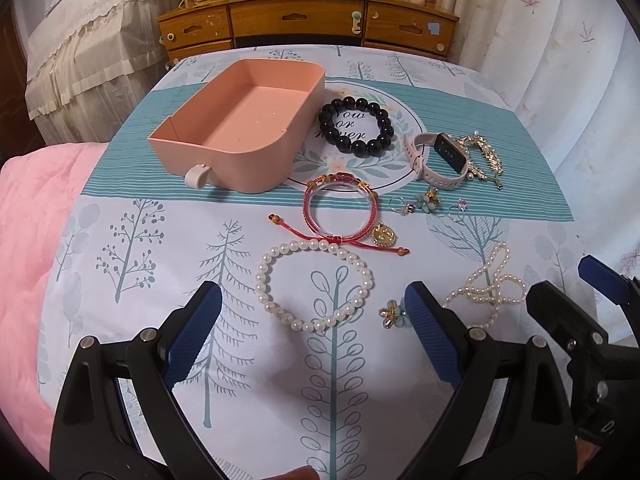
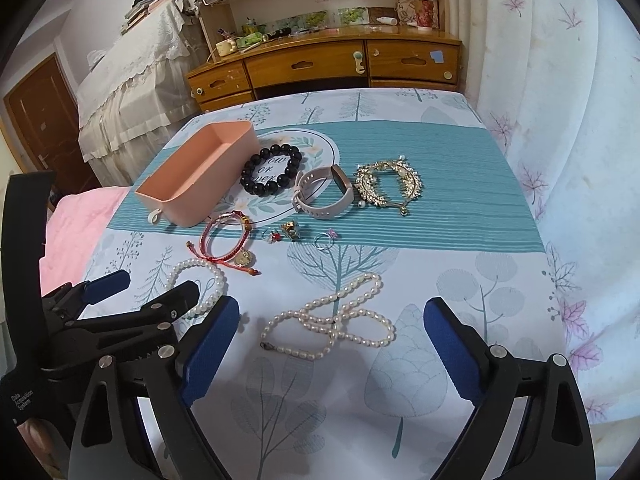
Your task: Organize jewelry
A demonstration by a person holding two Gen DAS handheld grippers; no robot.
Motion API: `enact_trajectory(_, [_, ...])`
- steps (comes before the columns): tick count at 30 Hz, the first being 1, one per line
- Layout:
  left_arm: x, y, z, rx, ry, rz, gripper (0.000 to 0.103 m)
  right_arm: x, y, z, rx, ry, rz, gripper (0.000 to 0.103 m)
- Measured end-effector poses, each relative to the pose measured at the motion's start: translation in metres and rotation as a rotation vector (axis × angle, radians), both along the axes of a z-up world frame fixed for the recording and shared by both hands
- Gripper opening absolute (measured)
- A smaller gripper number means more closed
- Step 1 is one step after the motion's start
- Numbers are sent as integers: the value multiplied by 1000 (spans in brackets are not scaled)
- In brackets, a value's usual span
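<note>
An empty pink tray (image 1: 208, 152) (image 2: 176, 200) stands on the cloth-covered table. Beside it lie a black bead bracelet (image 1: 356, 126) (image 2: 272, 170), a pink-strapped watch (image 1: 436, 160) (image 2: 324, 192), a gold leaf bracelet (image 1: 486, 156) (image 2: 386, 186), a red cord bracelet (image 1: 340, 210) (image 2: 228, 242), small rings (image 1: 400, 205) (image 2: 322, 240) and flower charms (image 1: 430, 200). A white pearl bracelet (image 1: 314, 284) (image 2: 200, 284) lies in front of my open left gripper (image 1: 314, 304). A pearl necklace (image 2: 332, 324) (image 1: 486, 286) lies in front of my open right gripper (image 2: 332, 320). Both are empty.
A wooden dresser (image 1: 304, 24) (image 2: 320, 64) with clutter stands behind the table. A pink blanket (image 1: 28, 240) lies at the left. Floral curtains (image 2: 560, 120) hang at the right. A small flower charm (image 1: 394, 314) lies by my left gripper's right finger.
</note>
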State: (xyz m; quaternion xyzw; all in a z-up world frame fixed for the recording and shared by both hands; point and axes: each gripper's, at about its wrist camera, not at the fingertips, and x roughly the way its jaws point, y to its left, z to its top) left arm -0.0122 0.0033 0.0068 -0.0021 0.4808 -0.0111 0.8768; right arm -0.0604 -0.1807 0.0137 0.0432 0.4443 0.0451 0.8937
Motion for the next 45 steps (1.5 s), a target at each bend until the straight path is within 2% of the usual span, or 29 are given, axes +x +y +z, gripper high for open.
enact_trajectory(16, [-3, 1, -2, 14, 12, 1, 92, 7, -6, -7, 25, 43, 24, 92])
enact_trajectory(32, [15, 14, -13, -17, 65, 9, 92, 22, 10, -5, -54, 40, 105, 92])
enact_trajectory(45, [16, 17, -3, -8, 36, -29, 89, 27, 10, 8, -114, 25, 192, 92])
